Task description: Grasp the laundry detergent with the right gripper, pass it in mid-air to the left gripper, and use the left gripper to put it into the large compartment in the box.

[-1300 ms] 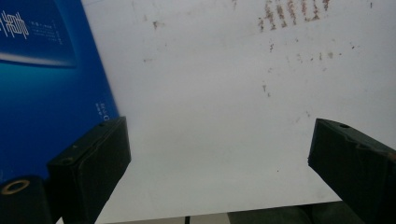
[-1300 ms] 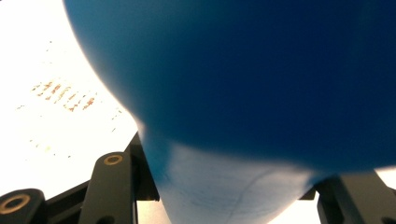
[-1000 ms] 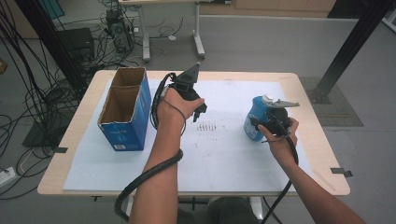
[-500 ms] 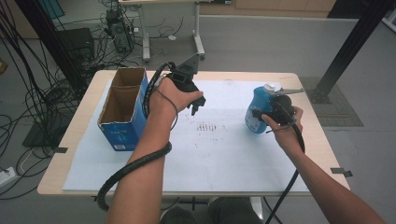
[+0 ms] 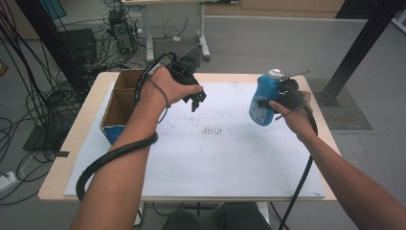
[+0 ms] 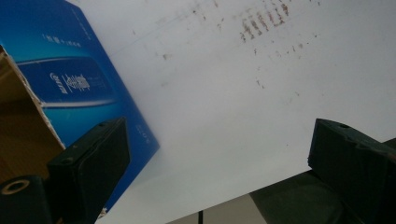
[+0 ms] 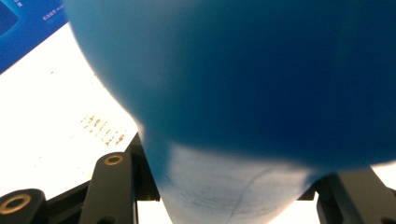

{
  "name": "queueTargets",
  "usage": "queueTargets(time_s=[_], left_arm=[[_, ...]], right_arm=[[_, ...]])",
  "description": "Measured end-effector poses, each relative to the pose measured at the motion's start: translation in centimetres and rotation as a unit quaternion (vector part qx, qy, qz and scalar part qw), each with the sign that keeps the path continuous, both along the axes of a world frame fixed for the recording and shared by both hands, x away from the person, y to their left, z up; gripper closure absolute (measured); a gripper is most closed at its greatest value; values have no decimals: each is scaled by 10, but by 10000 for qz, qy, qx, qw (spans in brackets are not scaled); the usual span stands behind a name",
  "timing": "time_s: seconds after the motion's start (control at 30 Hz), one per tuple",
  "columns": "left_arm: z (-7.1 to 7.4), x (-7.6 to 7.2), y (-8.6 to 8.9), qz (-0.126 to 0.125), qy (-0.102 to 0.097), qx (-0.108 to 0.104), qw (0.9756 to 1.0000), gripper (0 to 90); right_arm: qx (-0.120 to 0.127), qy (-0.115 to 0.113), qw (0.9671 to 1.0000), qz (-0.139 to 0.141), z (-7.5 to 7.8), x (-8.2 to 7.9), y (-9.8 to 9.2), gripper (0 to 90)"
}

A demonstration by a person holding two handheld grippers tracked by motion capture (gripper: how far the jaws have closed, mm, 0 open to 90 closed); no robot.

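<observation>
Blue bottle with a white cap, tilted slightly, hanging in the air above the right part of the white mat.

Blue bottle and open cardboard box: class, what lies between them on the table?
In the high view, the left tongs hang between blue bottle and box, over bare white sheet with faint brown marks.

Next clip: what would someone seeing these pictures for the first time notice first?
The blue bottle with a white cap stands out: the right gripper holds it clamped, lifted off the white sheet near the table's right side. At the left edge of the sheet sits an open blue cardboard box. The left gripper hovers above the sheet beside that box, jaws wide apart with nothing between them.
</observation>
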State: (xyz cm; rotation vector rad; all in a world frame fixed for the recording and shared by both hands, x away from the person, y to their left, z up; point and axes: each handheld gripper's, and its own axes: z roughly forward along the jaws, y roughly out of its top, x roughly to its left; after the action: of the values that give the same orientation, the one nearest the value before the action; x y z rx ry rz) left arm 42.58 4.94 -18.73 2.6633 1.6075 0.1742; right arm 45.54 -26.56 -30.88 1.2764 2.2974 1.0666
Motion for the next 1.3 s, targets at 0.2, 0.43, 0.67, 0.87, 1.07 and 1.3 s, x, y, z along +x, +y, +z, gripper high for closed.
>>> queueTargets(time_s=[0.2,0.43,0.67,0.87,1.07,1.3], left_arm=[[17,7,0,-380,-53,6,9993,60],[32,11,2,-729,-70,95,9973,59],[46,11,6,-1059,-112,135,9942,57],[57,9,9,-1366,-205,201,9902,59],[67,5,10,-1632,-252,166,9861,57],[72,1,10,-1998,-202,139,9795,57]], right_arm=[[57,78,9995,289,12,17,10,436],[83,96,9969,775,30,36,32,436],[135,86,9892,1458,46,45,63,435],[162,14,9799,1989,54,45,85,434],[223,-26,9674,2521,55,40,104,435],[300,-18,9488,3143,53,31,123,435]])
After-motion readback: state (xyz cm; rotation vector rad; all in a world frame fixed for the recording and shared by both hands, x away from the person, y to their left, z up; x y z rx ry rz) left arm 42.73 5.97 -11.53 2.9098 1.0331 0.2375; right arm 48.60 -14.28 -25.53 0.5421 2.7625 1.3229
